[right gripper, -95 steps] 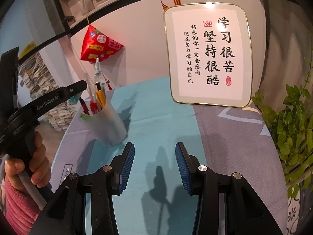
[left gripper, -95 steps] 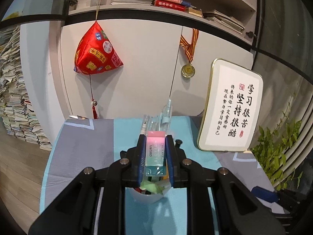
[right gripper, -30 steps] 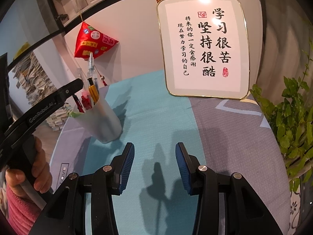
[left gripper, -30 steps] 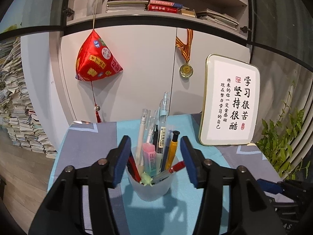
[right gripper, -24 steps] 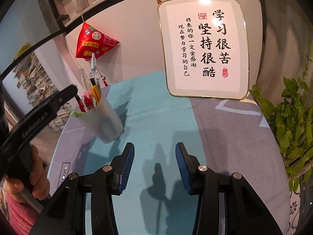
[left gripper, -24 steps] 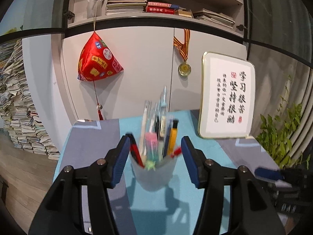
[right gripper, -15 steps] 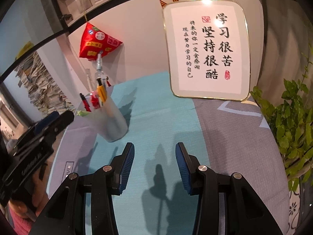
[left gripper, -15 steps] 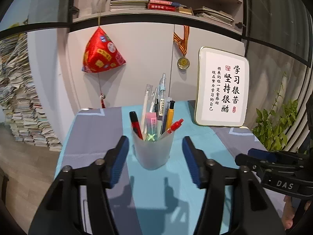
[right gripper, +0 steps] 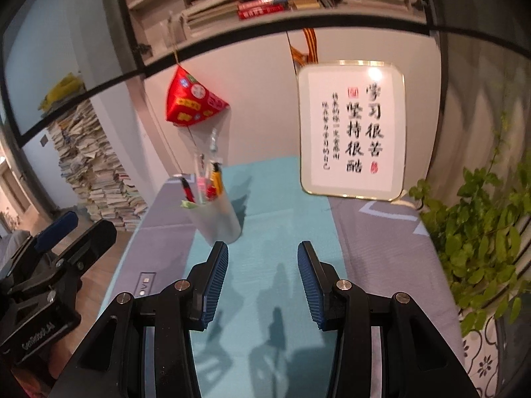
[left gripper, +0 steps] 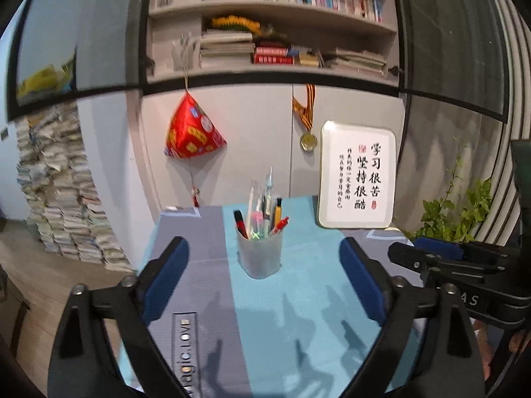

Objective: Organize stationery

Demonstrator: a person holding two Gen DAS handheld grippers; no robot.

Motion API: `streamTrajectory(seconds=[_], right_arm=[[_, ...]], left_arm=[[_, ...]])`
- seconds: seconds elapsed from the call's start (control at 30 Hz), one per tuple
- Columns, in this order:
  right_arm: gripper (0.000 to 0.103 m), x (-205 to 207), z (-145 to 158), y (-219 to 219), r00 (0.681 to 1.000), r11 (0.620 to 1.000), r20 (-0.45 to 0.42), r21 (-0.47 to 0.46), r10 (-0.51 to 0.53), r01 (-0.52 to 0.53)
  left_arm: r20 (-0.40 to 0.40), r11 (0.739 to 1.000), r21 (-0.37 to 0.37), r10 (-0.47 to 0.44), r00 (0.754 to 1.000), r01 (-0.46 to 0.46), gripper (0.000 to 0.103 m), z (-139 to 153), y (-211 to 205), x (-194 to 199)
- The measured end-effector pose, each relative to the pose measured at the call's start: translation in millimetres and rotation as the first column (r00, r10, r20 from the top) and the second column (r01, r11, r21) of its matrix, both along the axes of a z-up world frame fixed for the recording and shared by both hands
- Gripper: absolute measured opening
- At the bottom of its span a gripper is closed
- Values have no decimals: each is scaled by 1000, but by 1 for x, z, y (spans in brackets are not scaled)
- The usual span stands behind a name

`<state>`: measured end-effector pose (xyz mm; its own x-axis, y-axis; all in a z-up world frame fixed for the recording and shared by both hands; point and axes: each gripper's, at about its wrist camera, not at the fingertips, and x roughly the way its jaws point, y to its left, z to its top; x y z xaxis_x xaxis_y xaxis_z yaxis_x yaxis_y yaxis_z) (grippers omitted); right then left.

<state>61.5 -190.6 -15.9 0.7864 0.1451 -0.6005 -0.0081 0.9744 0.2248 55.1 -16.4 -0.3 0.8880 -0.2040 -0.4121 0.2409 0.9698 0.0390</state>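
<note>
L claw [left gripper: 264, 278] opening, empty | R claw [right gripper: 263, 277] apart, empty | pen cup [left gripper: 259, 253] upright on table

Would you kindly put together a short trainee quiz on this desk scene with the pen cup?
1. True or false: the pen cup lies tipped over on the tablecloth.
2. Which side of the cup is the framed sign on in the left wrist view: A) left, B) right?
3. Fill in: the left gripper holds ____.

Key: 1. False, it stands upright. 2. B. 3. Nothing; its jaws are opening, with nothing pressed between them.
</note>
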Motion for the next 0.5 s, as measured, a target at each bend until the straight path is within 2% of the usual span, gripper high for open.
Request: streamTrajectory(seconds=[0.03,0.1,0.17,0.5], right_arm=[[44,-6,4,1,1000,1000,10,-6,0,0],[53,-20,13,3,999,1000,35,-18,-8,9],[57,-38,23,6,997,999,69,-34,-19,21],[65,-113,53,19,986,995,157,-71,-54,66]], left_arm=[[21,1000,7,6,1000,-7,101,3,1,-8],[56,1000,12,14,998,-15,102,7,2,-22],[77,1000,16,14,997,-15,102,10,3,-37],[115,1000,-16,18,993,-17,102,24,17,-104]])
